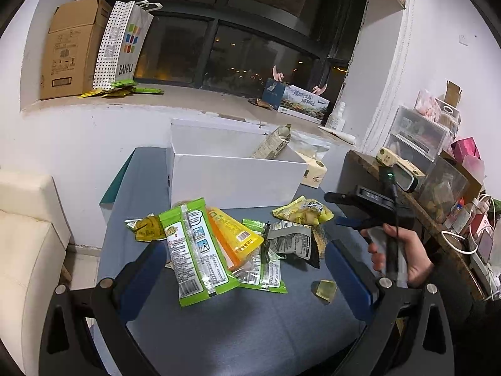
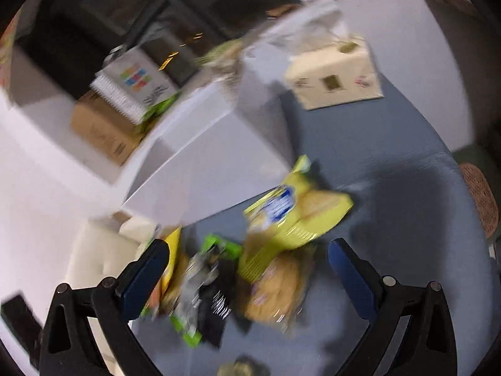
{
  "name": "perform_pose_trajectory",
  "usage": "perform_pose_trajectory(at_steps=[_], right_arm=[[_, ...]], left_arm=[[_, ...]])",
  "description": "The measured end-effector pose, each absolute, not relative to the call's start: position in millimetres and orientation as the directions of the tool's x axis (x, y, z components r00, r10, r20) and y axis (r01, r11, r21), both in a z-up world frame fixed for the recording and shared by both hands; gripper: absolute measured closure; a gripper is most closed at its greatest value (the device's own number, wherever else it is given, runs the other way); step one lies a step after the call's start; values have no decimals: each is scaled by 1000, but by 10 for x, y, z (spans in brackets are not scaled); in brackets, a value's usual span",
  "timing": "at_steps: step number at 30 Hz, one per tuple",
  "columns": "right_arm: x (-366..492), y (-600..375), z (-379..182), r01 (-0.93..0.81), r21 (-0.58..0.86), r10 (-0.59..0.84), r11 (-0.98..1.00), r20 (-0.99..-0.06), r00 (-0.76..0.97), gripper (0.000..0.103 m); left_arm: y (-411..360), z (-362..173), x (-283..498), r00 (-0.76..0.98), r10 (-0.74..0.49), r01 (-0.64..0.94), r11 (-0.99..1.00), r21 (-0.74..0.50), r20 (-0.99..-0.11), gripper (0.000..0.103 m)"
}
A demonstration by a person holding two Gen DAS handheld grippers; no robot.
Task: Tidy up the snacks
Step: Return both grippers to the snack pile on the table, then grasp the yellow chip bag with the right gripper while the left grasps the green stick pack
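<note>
A pile of snack packets lies on the blue-grey table (image 1: 238,329) in front of an open white box (image 1: 238,175). In the left wrist view I see a green packet (image 1: 194,250), an orange packet (image 1: 233,235), a grey packet (image 1: 291,241) and a yellow bag (image 1: 302,213). One packet (image 1: 272,142) stands inside the box. My left gripper (image 1: 245,269) is open and empty above the pile. My right gripper (image 1: 335,208) is held at the right, near the yellow bag. In the blurred right wrist view it (image 2: 249,268) is open over the yellow bag (image 2: 294,210).
A tissue pack (image 1: 313,172) sits right of the box. A small yellow piece (image 1: 325,289) lies on the table. A cream seat (image 1: 28,250) stands at the left. A cluttered shelf (image 1: 438,188) runs along the right. A cardboard box (image 1: 72,50) and paper bag (image 1: 125,40) are on the windowsill.
</note>
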State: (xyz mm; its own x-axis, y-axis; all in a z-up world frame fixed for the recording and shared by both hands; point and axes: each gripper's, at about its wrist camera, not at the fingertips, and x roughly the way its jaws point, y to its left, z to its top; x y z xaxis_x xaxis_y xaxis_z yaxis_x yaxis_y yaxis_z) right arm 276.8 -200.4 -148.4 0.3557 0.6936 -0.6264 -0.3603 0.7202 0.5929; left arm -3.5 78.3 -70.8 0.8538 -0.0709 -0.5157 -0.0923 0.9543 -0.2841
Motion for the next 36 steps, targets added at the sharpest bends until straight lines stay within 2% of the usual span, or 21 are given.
perform_pose_trajectory(at_steps=[7, 9, 10, 13, 14, 18, 25, 28, 34, 35, 36], right_arm=[[3051, -1936, -1793, -217, 721, 749, 658, -594, 294, 0], [3124, -1880, -1944, -173, 764, 777, 622, -575, 257, 14], [3157, -1856, -2012, -155, 781, 790, 605, -564, 241, 39], [3210, -1873, -2144, -129, 822, 821, 555, -516, 246, 56], [3198, -1894, -2141, -135, 830, 828, 541, -499, 254, 58], [3051, -2037, -1976, -191, 817, 822, 544, -473, 318, 61], [2496, -2296, -1283, -402, 737, 825, 543, -379, 420, 61], [2308, -2389, -1001, -476, 708, 839, 522, -325, 436, 61], [1821, -2382, -568, -608, 591, 842, 530, -281, 461, 61], [1764, -2369, -539, -619, 589, 849, 520, -271, 454, 61], [1715, -2366, -526, -627, 583, 852, 516, -270, 450, 61]], left_arm=[[827, -802, -25, 845, -72, -105, 949, -297, -530, 0], [838, -836, -13, 840, -74, -111, 946, -304, -537, 0], [842, -857, -8, 837, -77, -112, 945, -308, -541, 0], [852, -903, 10, 832, -73, -120, 944, -306, -550, 0], [866, -931, 22, 829, -72, -126, 942, -311, -555, 0], [940, -1057, 96, 812, -78, -162, 922, -352, -579, 0], [1172, -1362, 521, 742, -107, -263, 862, -434, -662, 0], [1288, -1512, 806, 697, -89, -319, 850, -418, -712, 0], [1413, -1868, 1218, 619, -94, -403, 814, -418, -780, 2], [1402, -1893, 1238, 618, -94, -402, 815, -416, -781, 10], [1392, -1902, 1240, 624, -94, -395, 819, -417, -775, 31]])
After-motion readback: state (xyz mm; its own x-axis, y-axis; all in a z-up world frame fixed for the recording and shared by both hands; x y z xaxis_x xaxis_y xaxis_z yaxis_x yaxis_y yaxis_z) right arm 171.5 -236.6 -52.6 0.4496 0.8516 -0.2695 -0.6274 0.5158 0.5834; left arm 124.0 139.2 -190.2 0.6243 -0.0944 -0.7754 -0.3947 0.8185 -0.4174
